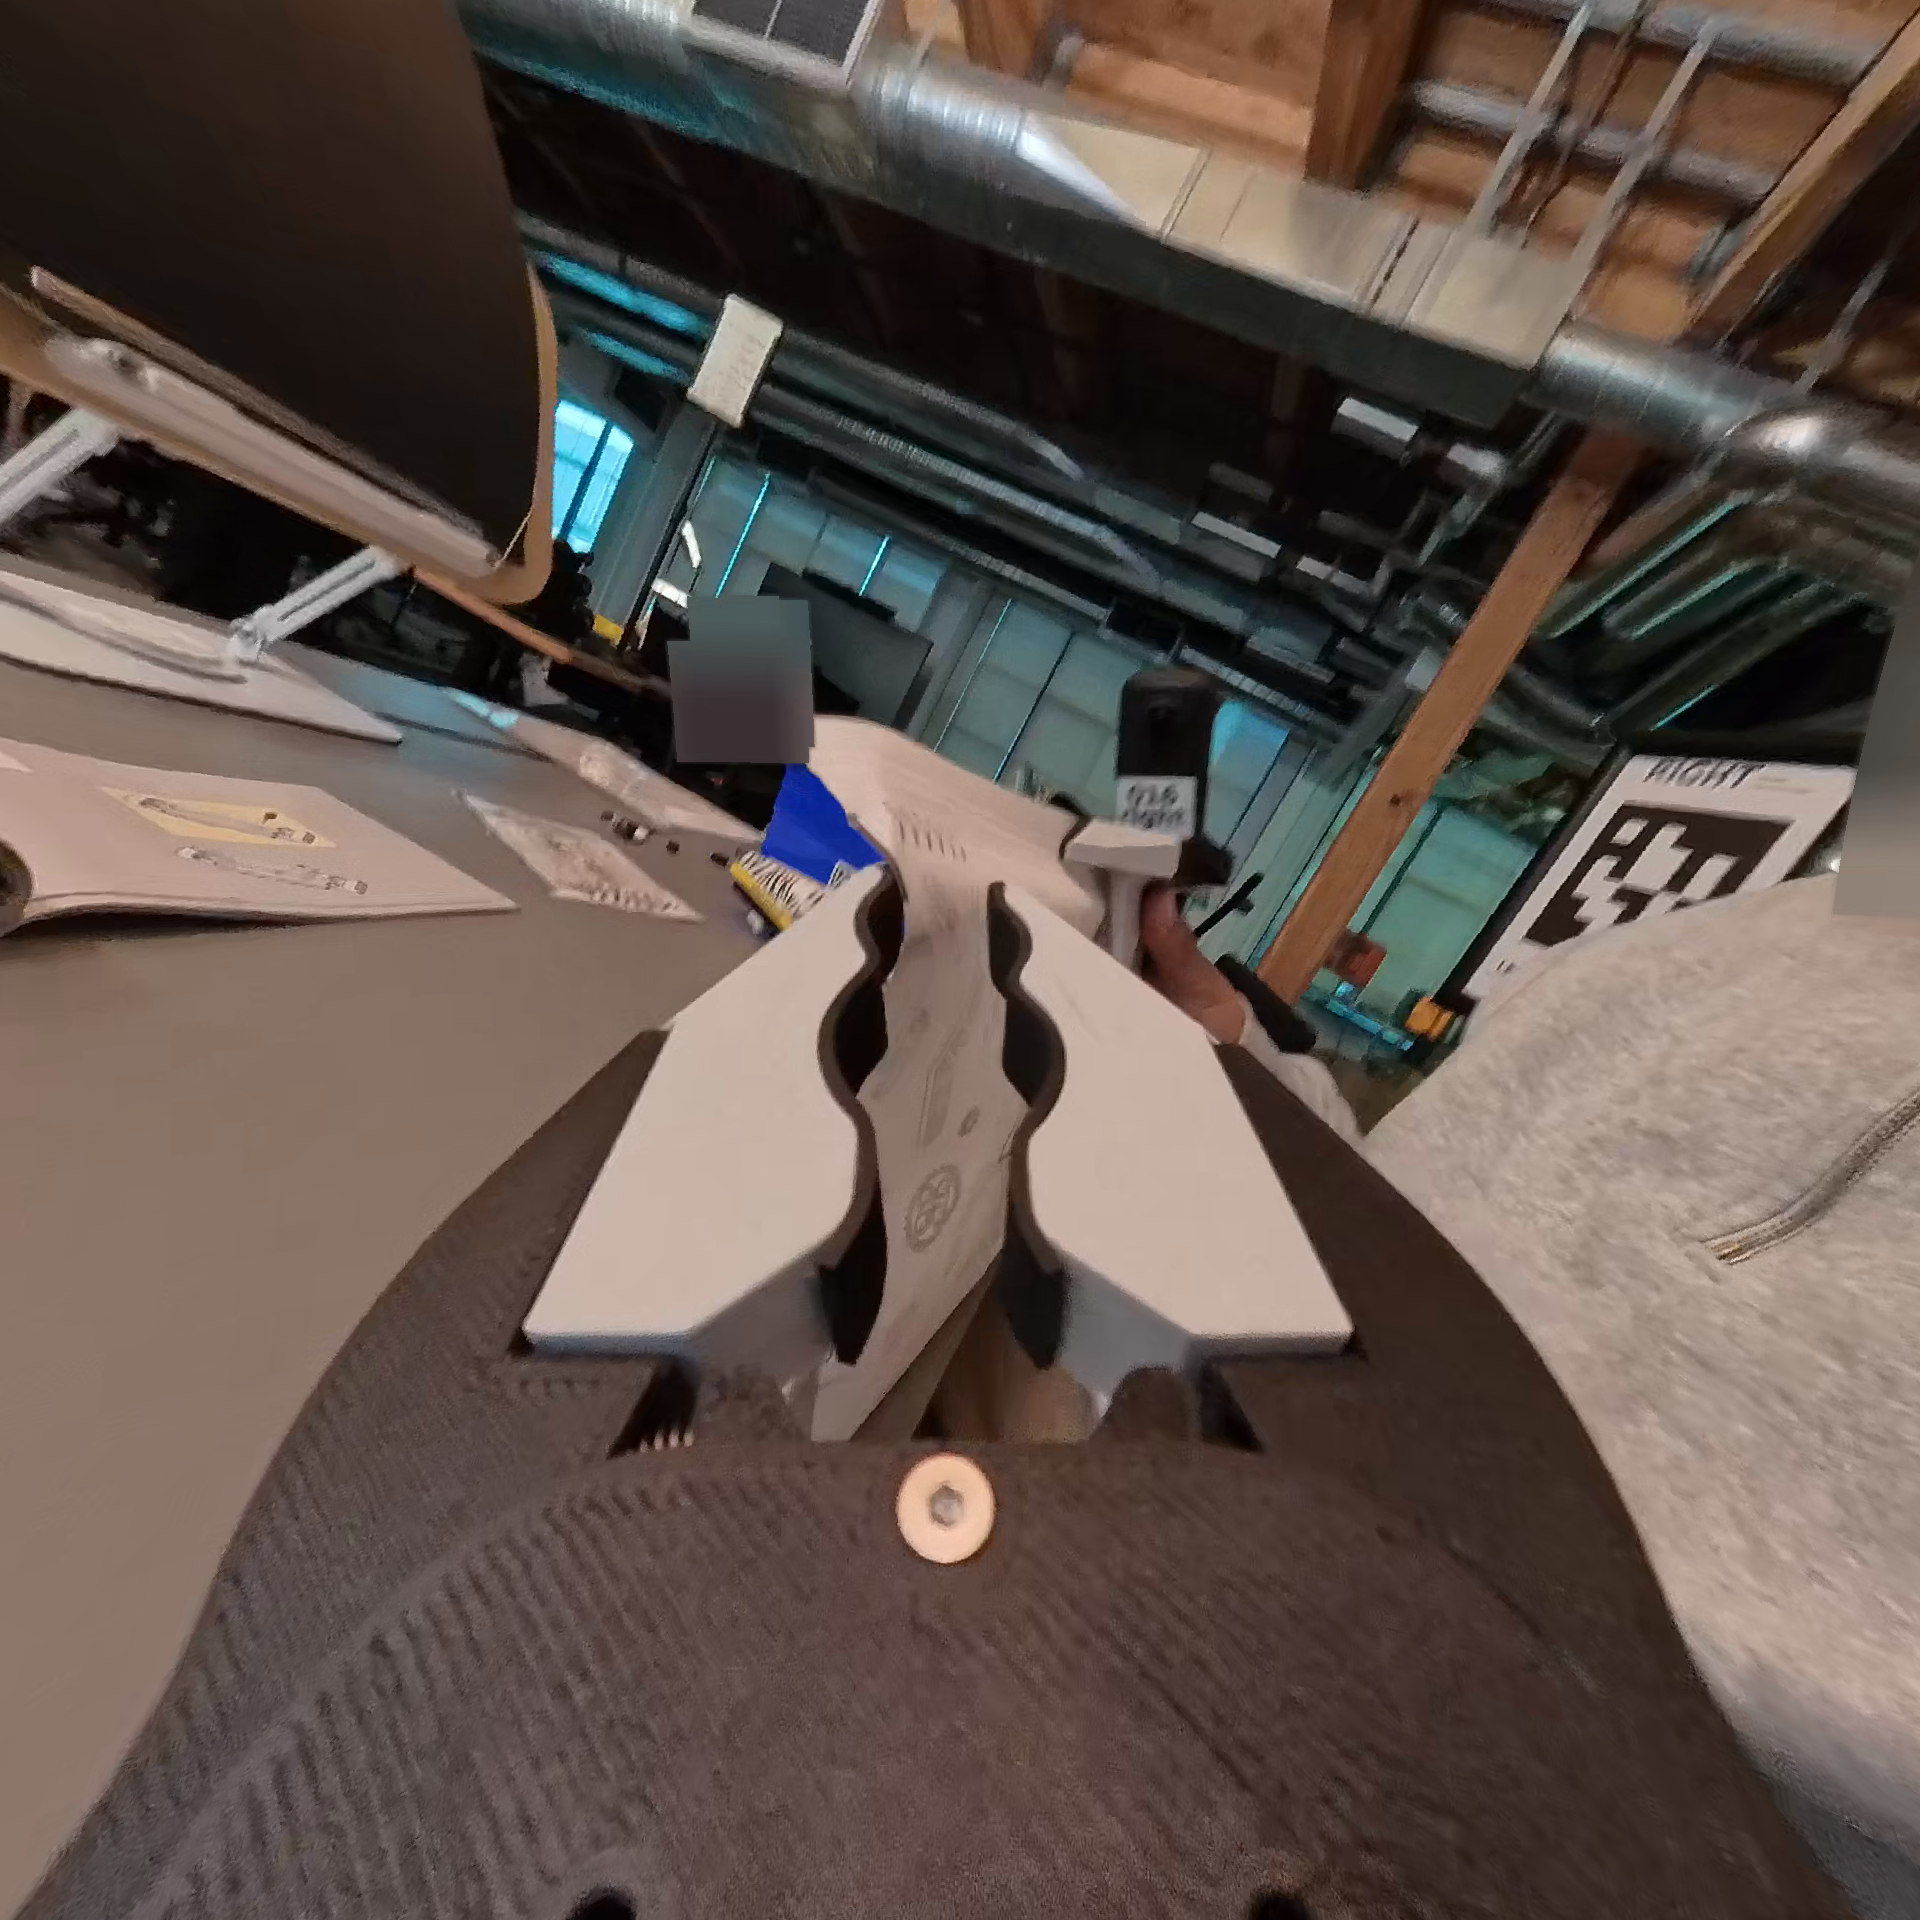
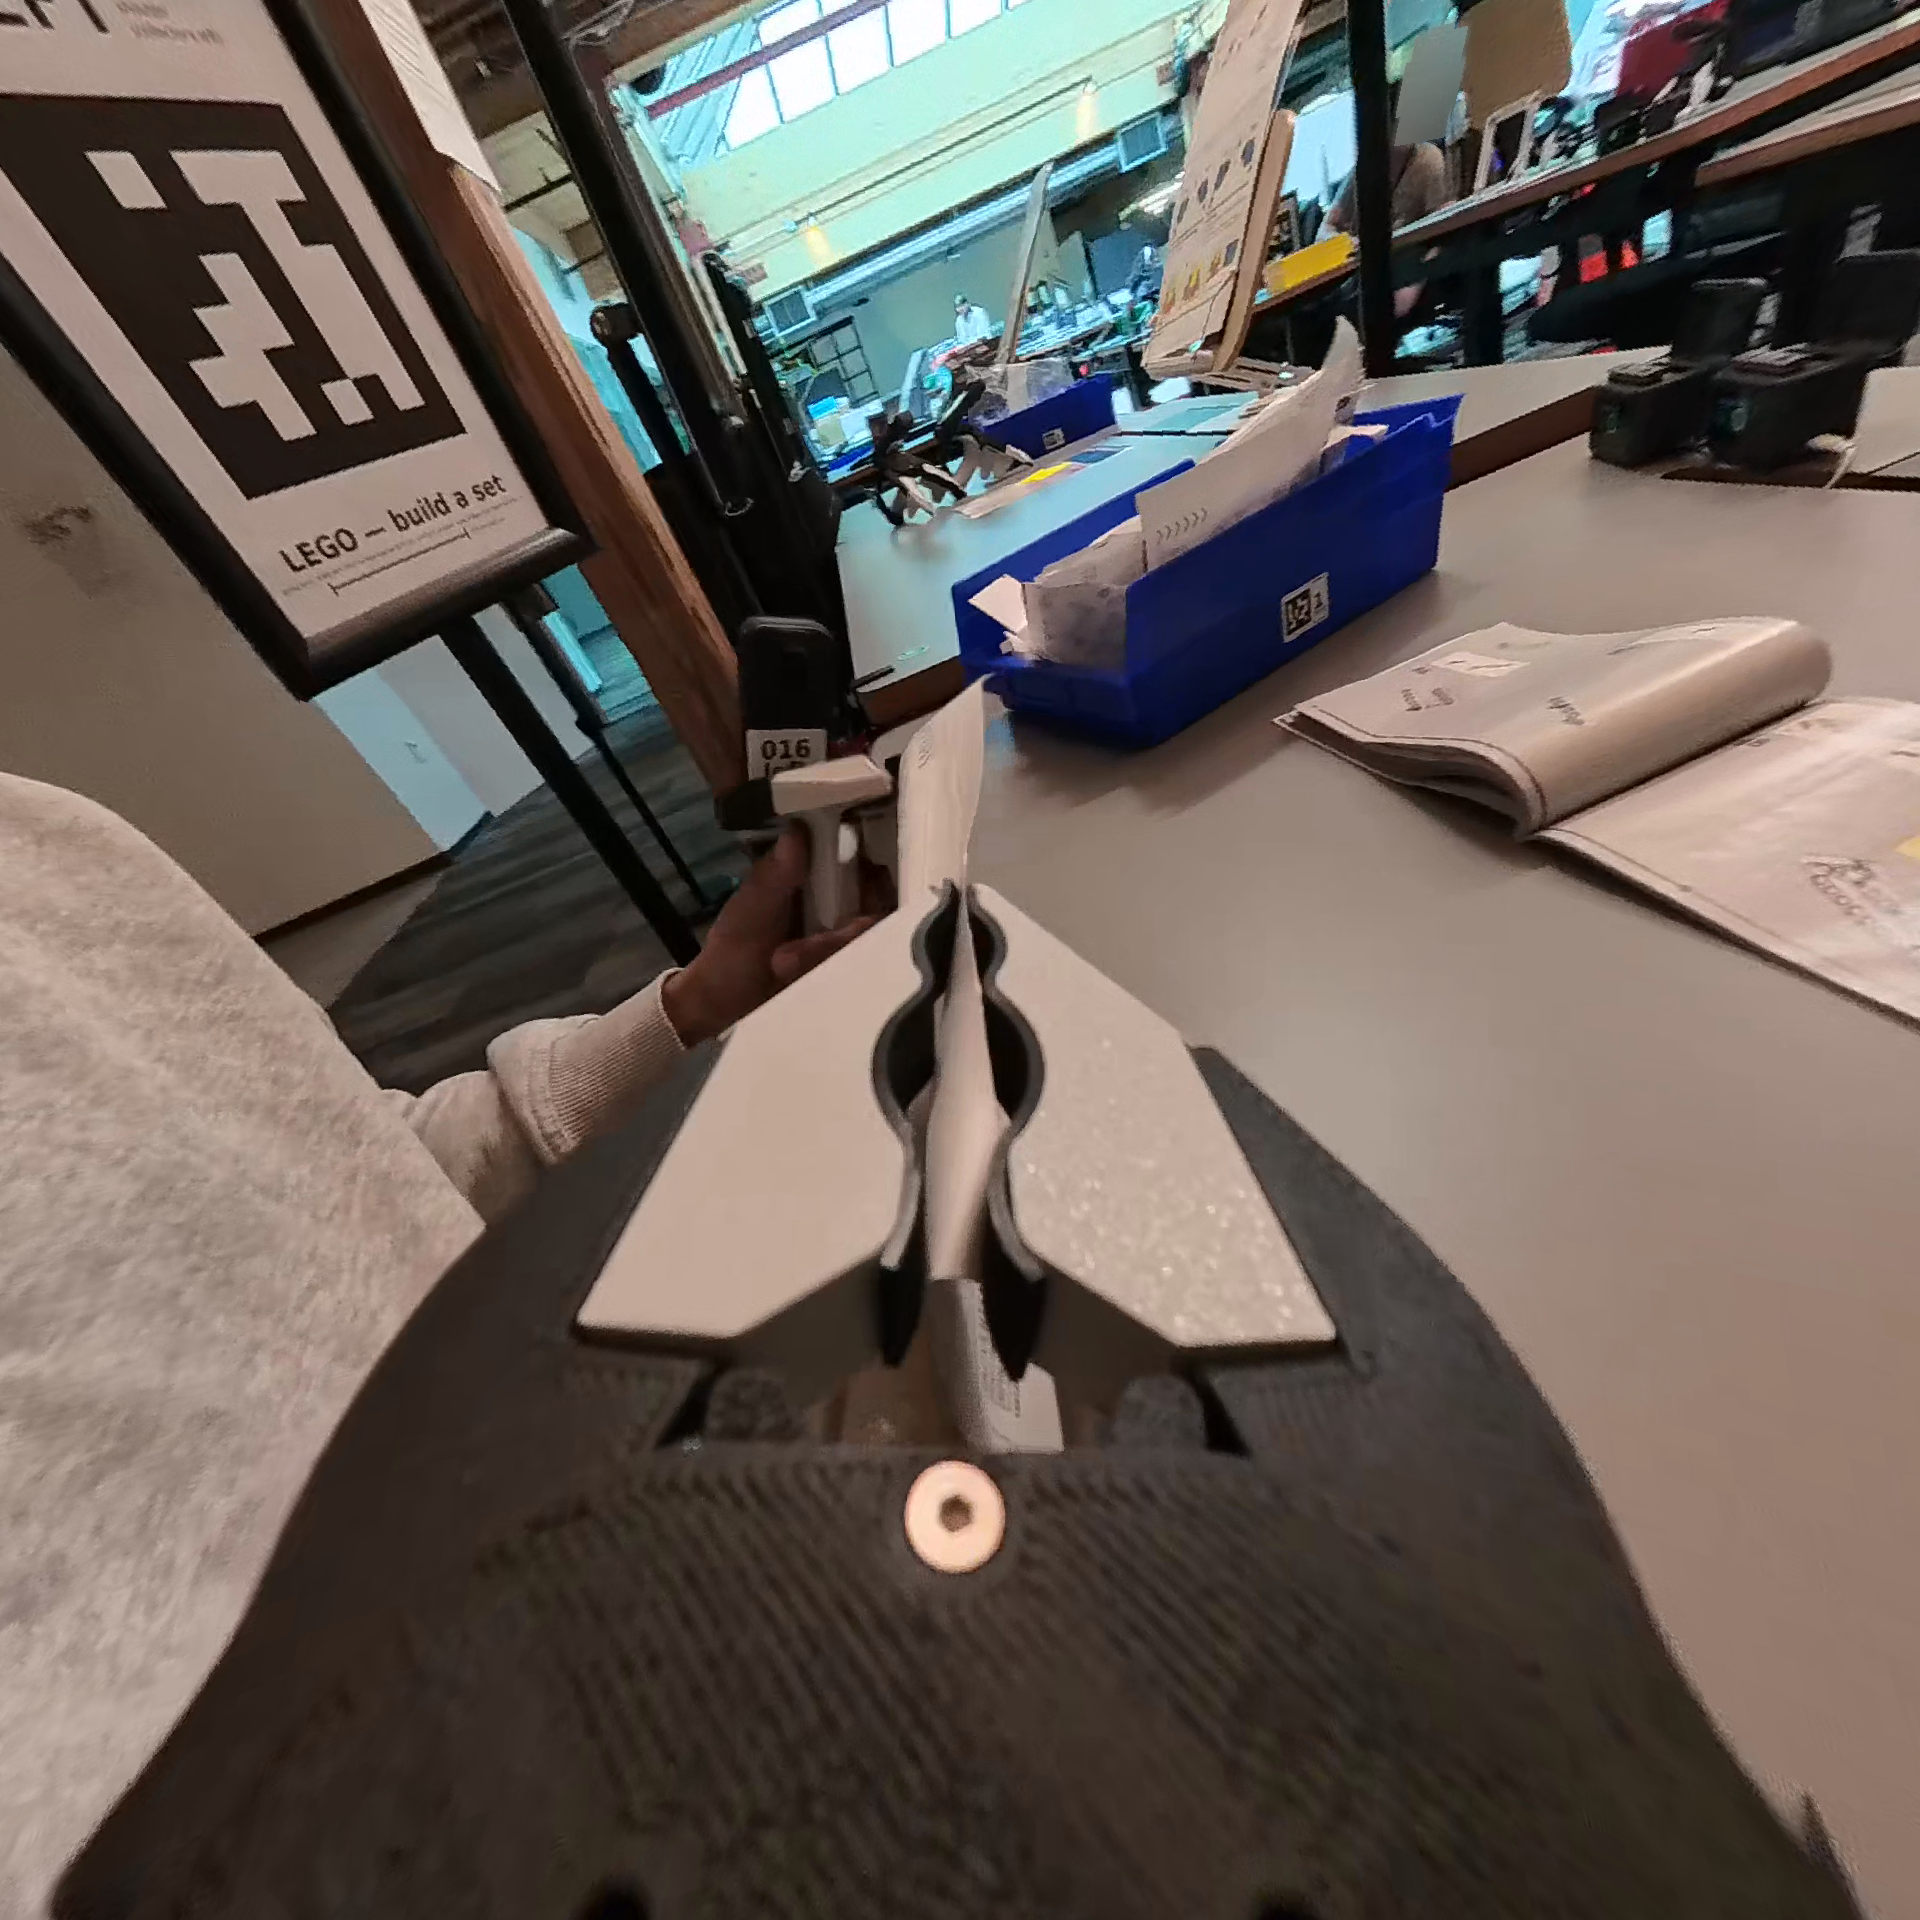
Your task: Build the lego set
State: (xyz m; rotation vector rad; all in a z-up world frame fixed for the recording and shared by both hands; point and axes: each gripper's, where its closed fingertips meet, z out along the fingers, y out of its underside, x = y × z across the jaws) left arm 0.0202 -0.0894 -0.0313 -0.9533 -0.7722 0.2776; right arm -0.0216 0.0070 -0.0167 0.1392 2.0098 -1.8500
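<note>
A white paper parts bag [image 1: 940,1091] with printed line drawings is held between both grippers, above the near edge of the grey table [image 2: 1351,1039]. My left gripper [image 1: 940,896] is shut on one end of it. My right gripper [image 2: 961,902] is shut on the other end, where the bag [image 2: 940,810] shows edge-on and stretches toward the left gripper's handle [image 2: 826,831]. The right gripper's handle [image 1: 1127,862] shows beyond the bag in the left wrist view. The bag's contents are hidden.
A blue bin [image 2: 1247,613] full of more white bags stands on the table behind; it also shows in the left wrist view [image 1: 810,821]. An open instruction booklet [image 2: 1662,748] lies to the right. A framed marker sign [image 2: 239,312] on an easel stands off the table. The person's grey sweater [image 1: 1662,1247] is close. Left tips to right tips: about 12 centimetres.
</note>
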